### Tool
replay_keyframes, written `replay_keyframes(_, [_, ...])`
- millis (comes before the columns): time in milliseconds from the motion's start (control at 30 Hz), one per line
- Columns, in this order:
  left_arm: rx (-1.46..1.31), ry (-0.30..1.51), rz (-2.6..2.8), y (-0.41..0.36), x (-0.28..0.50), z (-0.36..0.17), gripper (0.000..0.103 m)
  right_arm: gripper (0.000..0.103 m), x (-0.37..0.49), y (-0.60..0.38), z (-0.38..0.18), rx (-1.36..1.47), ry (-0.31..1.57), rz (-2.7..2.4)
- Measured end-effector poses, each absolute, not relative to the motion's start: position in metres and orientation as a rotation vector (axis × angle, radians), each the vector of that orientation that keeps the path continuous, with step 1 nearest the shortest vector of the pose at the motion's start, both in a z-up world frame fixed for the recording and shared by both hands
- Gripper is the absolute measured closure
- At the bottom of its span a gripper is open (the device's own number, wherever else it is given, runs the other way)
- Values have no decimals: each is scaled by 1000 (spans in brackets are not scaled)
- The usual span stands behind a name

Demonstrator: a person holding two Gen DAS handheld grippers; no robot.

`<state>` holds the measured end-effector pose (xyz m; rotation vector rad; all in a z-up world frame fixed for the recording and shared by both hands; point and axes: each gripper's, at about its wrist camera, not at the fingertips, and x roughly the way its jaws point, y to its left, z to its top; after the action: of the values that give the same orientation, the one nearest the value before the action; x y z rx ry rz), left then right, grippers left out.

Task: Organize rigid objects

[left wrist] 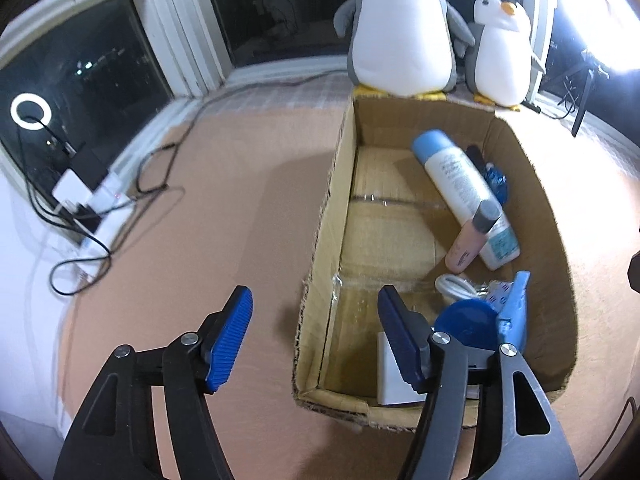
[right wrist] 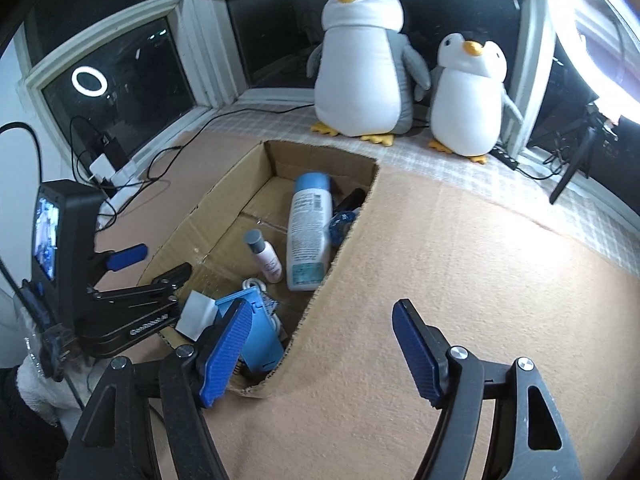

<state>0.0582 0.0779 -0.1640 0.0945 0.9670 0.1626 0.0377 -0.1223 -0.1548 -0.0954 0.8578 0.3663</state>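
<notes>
Cardboard box (left wrist: 332,216) holds two bottles — left tool (left wrist: 316,340) and right tool (right wrist: 320,348) both wide, empty.

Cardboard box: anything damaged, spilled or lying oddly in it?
No spill. The cardboard box has ragged, torn top edges. Inside, the pink bottle lies propped against the white spray bottle, both tipped over.

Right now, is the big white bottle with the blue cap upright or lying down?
Lying down. The white bottle rests on its side on the cardboard box floor, its blue cap toward the far wall.
</notes>
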Motion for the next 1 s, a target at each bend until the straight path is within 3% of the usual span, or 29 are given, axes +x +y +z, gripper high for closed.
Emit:
replay_keyframes(233, [95, 873, 164, 68, 39, -119, 32, 31, 24, -144, -137, -77, 805, 306])
replay_keyframes(300, [95, 836, 149, 60, 31, -104, 26, 29, 20, -149, -132, -70, 789, 292])
replay_keyframes(567, [75, 741, 82, 32, 7, -58, 24, 27, 0, -167, -109, -43, 722, 250])
replay_keyframes(1000, [55, 704, 61, 19, -20, -37, 22, 20, -22, -178, -91, -25, 645, 182])
